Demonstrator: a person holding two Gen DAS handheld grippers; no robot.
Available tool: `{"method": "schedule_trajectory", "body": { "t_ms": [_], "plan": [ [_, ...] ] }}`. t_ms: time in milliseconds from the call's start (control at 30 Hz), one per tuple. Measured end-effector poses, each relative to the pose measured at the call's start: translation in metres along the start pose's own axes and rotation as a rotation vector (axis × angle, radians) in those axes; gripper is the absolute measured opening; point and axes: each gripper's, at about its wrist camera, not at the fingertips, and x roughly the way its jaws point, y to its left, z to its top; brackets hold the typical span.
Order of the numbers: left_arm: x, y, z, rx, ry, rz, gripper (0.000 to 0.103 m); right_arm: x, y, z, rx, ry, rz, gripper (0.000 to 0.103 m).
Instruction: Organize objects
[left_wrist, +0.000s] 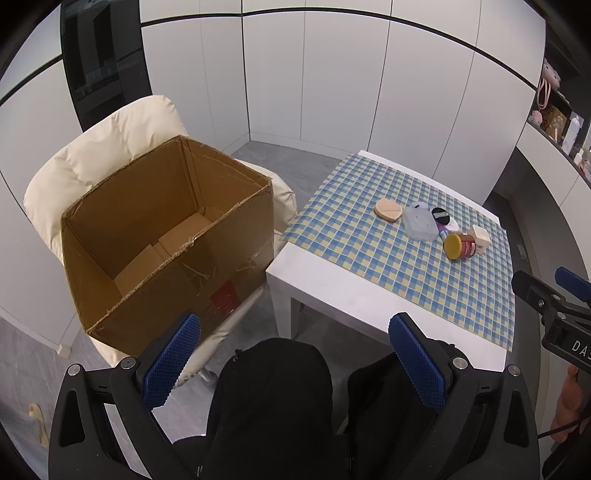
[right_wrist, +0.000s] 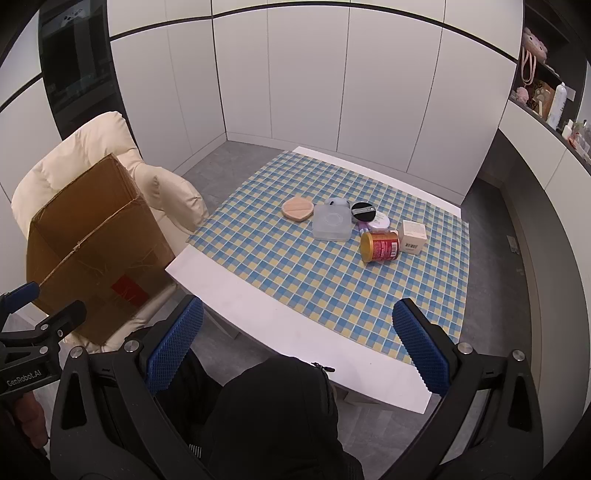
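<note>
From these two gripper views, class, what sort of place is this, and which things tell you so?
Probably a room in a home: a small white table with a checked cloth, a cream padded chair holding an open cardboard box, and wall shelves of household bits.

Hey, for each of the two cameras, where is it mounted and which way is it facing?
Left wrist: on the open left gripper, looking down at the cardboard box on the cream chair; dark-clothed knees below.
Right wrist: on the open right gripper, looking down at the checked table; knees again.
Shared: box, chair, table, gold-lidded jar, and each other's gripper at the edge.
</note>
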Motion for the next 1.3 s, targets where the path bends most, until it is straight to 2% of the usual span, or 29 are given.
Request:
{"method": "schedule_trajectory", "body": {
  "t_ms": [1300],
  "plan": [
    [-0.0013, 0.0035, -0.0001, -0.017, -0.008, 0.01, 0.102, -0.0014, 0.002, -0.0027, 0.003, -0.003, -0.004, 0.103]
  ]
}}
